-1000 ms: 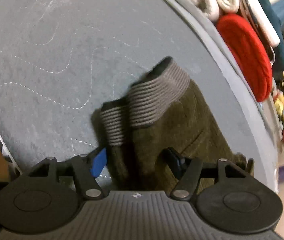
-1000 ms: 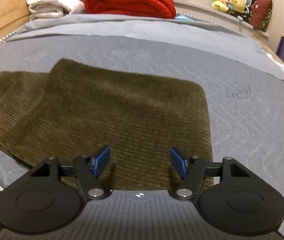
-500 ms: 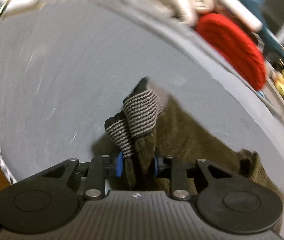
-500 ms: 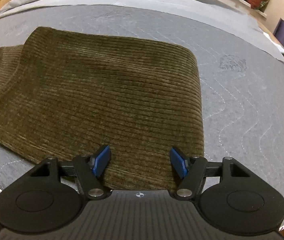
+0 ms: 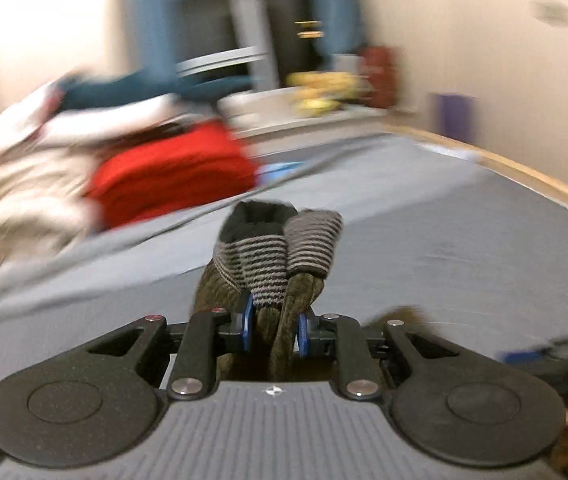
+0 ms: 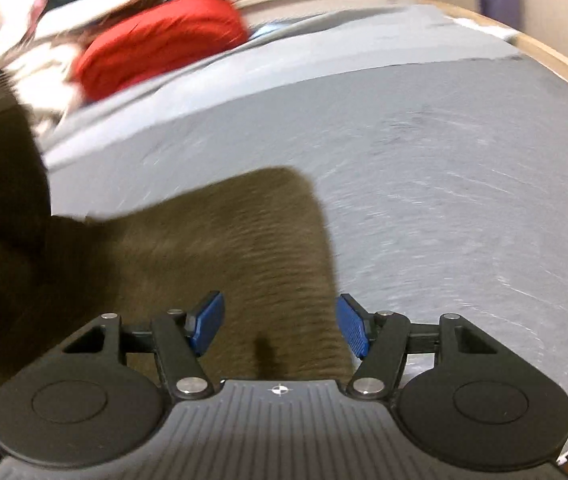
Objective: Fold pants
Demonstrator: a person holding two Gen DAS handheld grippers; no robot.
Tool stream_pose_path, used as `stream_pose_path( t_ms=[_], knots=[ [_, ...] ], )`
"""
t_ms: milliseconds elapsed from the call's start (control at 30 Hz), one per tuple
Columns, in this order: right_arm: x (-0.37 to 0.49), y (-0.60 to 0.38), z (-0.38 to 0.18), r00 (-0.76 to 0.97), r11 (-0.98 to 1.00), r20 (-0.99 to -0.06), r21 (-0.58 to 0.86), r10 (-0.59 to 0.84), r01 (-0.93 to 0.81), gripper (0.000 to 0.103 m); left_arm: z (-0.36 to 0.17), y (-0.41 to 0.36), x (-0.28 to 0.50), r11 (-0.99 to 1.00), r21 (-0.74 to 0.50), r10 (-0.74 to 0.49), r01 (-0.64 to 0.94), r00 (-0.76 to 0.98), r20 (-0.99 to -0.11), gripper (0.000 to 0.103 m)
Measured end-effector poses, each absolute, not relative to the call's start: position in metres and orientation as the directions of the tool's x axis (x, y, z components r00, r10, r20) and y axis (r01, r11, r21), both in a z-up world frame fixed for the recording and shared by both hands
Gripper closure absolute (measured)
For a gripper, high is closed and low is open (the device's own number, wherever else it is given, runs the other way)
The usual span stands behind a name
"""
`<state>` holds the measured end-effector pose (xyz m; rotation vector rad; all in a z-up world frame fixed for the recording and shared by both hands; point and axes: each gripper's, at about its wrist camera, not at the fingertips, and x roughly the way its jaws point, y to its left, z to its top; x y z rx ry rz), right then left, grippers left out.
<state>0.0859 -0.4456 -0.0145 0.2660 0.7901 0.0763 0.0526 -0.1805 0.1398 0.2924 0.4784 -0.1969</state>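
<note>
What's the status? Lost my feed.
Left hand-held gripper just closed, clamped on pants cuffs. Right hand-held gripper open over pants. Nothing in the way.

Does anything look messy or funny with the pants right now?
Yes. The left hand-held gripper pinches both striped cuffs bunched unevenly together, one cuff poking further out than the other. The rest of the pants lies on the grey bed cover under the open right hand-held gripper.
</note>
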Motion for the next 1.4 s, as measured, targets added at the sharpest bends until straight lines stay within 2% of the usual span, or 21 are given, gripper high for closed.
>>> stream_pose_path(
  t_ms=[100, 167, 233, 300, 367, 467, 600, 700, 767, 867, 933, 1000, 1033, 1100, 1133, 1167, 1233, 1267, 1333, 1367, 1400],
  knots=[
    [0.085, -0.482, -0.018, 0.728, 0.941, -0.680, 0.298, 0.092, 0.160, 0.042, 0.103, -0.261, 0.045, 0.872, 0.277, -0.221, 0.404, 0.829, -0.514, 0.079],
    [0.083, -0.509, -0.020, 0.740, 0.907, -0.672, 0.330, 0.031, 0.262, 0.042, 0.068, -0.296, 0.047, 0.830, 0.252, -0.263, 0.498, 0.747, -0.611, 0.077],
    [0.081, -0.531, -0.023, 0.743, 0.864, -0.669, 0.370, -0.008, 0.342, 0.040, 0.041, -0.313, 0.049, 0.782, 0.241, -0.261, 0.575, 0.653, -0.711, 0.072],
    [0.078, -0.544, -0.026, 0.751, 0.825, -0.661, 0.430, 0.011, 0.366, 0.040, 0.028, -0.301, 0.043, 0.767, 0.224, -0.277, 0.602, 0.625, -0.730, 0.067],
    [0.078, -0.542, -0.027, 0.767, 0.808, -0.637, 0.494, 0.084, 0.322, 0.040, 0.032, -0.273, 0.040, 0.781, 0.175, -0.313, 0.599, 0.619, -0.721, 0.049],
    [0.085, -0.525, -0.031, 0.766, 0.793, -0.601, 0.572, 0.230, 0.210, 0.030, 0.043, -0.225, 0.036, 0.818, 0.050, -0.386, 0.573, 0.612, -0.690, 0.033],
    [0.099, -0.502, -0.039, 0.718, 0.759, -0.589, 0.637, 0.370, 0.132, 0.026, 0.046, -0.191, 0.046, 0.835, -0.014, -0.406, 0.550, 0.599, -0.690, 0.034],
    [0.106, -0.491, -0.041, 0.684, 0.799, -0.631, 0.589, 0.366, 0.117, 0.023, 0.054, -0.160, 0.044, 0.881, -0.085, -0.393, 0.466, 0.619, -0.681, 0.039],
    [0.104, -0.486, -0.043, 0.661, 0.818, -0.661, 0.562, 0.356, 0.122, 0.020, 0.048, -0.135, 0.052, 0.905, -0.120, -0.371, 0.407, 0.621, -0.690, 0.056],
    [0.106, -0.480, -0.048, 0.623, 0.831, -0.689, 0.546, 0.369, 0.111, 0.019, 0.030, -0.106, 0.056, 0.932, -0.109, -0.308, 0.346, 0.595, -0.742, 0.074],
    [0.093, -0.473, -0.046, 0.615, 0.849, -0.698, 0.522, 0.366, 0.088, 0.020, 0.012, -0.097, 0.064, 0.936, -0.097, -0.283, 0.338, 0.561, -0.778, 0.079],
    [0.090, -0.462, -0.042, 0.625, 0.868, -0.689, 0.495, 0.366, 0.038, 0.050, -0.004, -0.097, 0.067, 0.935, -0.100, -0.279, 0.339, 0.536, -0.797, 0.080],
    [0.088, -0.458, -0.039, 0.633, 0.881, -0.686, 0.472, 0.359, 0.012, 0.056, -0.009, -0.099, 0.065, 0.935, -0.091, -0.275, 0.342, 0.542, -0.794, 0.079],
    [0.083, -0.452, -0.027, 0.671, 0.912, -0.668, 0.408, 0.322, -0.032, 0.077, -0.010, -0.111, 0.067, 0.930, -0.081, -0.280, 0.359, 0.548, -0.788, 0.080],
    [0.081, -0.454, -0.020, 0.715, 0.909, -0.623, 0.414, 0.318, -0.043, 0.083, -0.009, -0.114, 0.069, 0.925, -0.100, -0.301, 0.365, 0.548, -0.781, 0.080],
    [0.074, -0.460, -0.007, 0.785, 0.894, -0.534, 0.445, 0.315, -0.056, 0.093, -0.008, -0.116, 0.068, 0.919, -0.136, -0.337, 0.371, 0.553, -0.762, 0.080],
    [0.064, -0.463, 0.014, 0.861, 0.913, -0.428, 0.398, 0.274, -0.093, 0.095, -0.007, -0.119, 0.071, 0.913, -0.162, -0.365, 0.376, 0.570, -0.736, 0.080],
    [0.067, -0.461, 0.013, 0.858, 0.935, -0.461, 0.349, 0.228, -0.061, 0.095, -0.009, -0.122, 0.073, 0.916, -0.141, -0.349, 0.376, 0.570, -0.744, 0.079],
    [0.083, -0.465, -0.013, 0.761, 0.946, -0.624, 0.321, 0.176, 0.044, 0.093, -0.016, -0.128, 0.080, 0.912, -0.144, -0.350, 0.384, 0.544, -0.763, 0.079],
    [0.090, -0.469, -0.031, 0.690, 0.942, -0.707, 0.317, 0.159, 0.108, 0.085, -0.015, -0.129, 0.084, 0.911, -0.152, -0.355, 0.384, 0.539, -0.764, 0.077],
    [0.089, -0.474, -0.037, 0.686, 0.927, -0.711, 0.344, 0.156, 0.146, 0.077, -0.011, -0.128, 0.085, 0.911, -0.155, -0.355, 0.382, 0.536, -0.766, 0.076]
  ],
)
